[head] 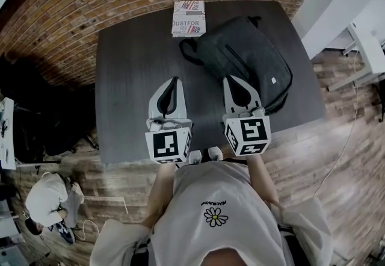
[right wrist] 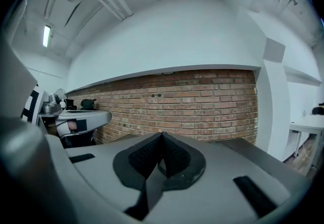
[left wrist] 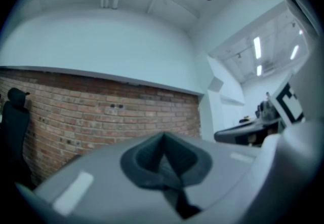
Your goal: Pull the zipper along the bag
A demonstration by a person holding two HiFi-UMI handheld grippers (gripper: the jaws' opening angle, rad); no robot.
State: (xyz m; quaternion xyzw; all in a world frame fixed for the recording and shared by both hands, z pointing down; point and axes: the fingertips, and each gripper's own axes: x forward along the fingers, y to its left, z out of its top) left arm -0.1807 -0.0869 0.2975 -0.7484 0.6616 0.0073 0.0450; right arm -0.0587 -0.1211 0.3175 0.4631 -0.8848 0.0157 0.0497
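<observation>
Bag (head: 246, 60): dark, lies flat on the table (head: 132, 78), on the far R part, turned at a slant. Its strap (head: 191, 53) makes a loop at the far L end. The zip pull is too small to make out.

R tool (head: 231, 80): shut tight, pads pressed together, nothing btw them. In the head view its tip sits right at the bag's near L edge; can't tell if it touches. Its own view shows no bag, only the brick wall (right wrist: 202, 101) ahead.

L tool (head: 175, 80): also shut & empty. It is over bare table, L of the bag & apart from it, side by side w/ the R tool. Both tools point away from the person, about level.

A booklet (head: 189, 18) w/ a red, white & blue cover lies at the table's far edge, just beside the strap. The brick wall is behind the table. Wood floor (head: 337, 156) all around. The person's white shirt (head: 222, 198) has a small flower on it.
</observation>
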